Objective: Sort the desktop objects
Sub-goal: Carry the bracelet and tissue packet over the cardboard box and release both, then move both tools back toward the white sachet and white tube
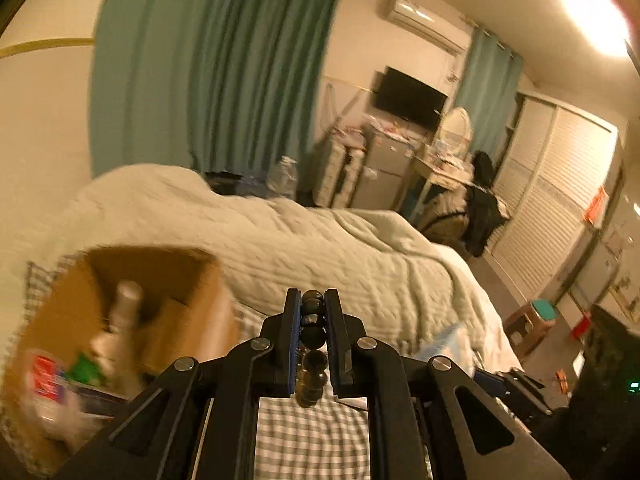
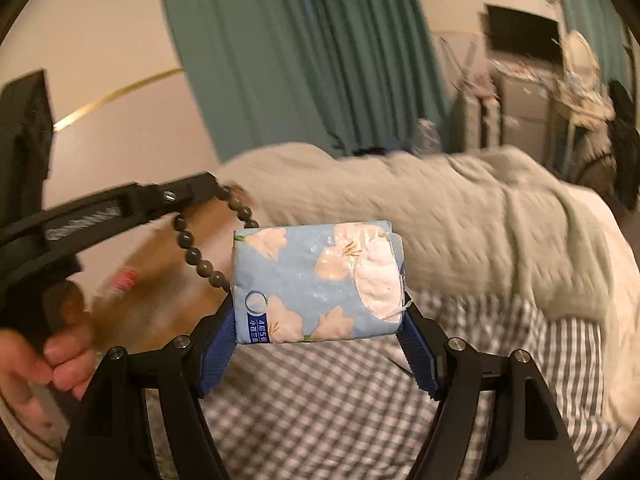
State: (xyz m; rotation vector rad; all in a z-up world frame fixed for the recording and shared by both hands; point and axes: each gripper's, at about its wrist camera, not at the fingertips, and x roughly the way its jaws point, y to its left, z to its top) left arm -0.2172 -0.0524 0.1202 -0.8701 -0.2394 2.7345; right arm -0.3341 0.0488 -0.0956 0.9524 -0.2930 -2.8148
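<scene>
A string of dark round beads, a beaded bracelet (image 1: 312, 344), is pinched between the narrowed jaws of the left gripper (image 1: 312, 300); in the right wrist view the loop (image 2: 200, 256) is seen hanging below that gripper (image 2: 208, 188), held in the air. A blue tissue pack (image 2: 316, 280) printed with pale flowers is clamped across its width between the blue-padded fingers (image 2: 218, 344) of the right gripper (image 2: 320, 316), its opened flap showing white tissue at the pack's right end. The bracelet loop is seen just left of the pack; contact between them cannot be determined.

An open cardboard box (image 1: 120, 320) is seen below and left of the left gripper, resting on a grey-and-white checked sheet (image 1: 312, 436). Inside it, a pale cylindrical bottle (image 1: 124, 308) and a red-labelled item (image 1: 46, 376) are visible, both blurred. The person's hand (image 2: 36, 360) is noted at the left edge of the right wrist view, wrapped around the left gripper's handle.

A rumpled pale quilt (image 1: 320, 248) lies beyond the box. Teal curtains (image 1: 216, 68) hang behind it, and a wall-mounted television (image 1: 408, 98) is seen farther back.
</scene>
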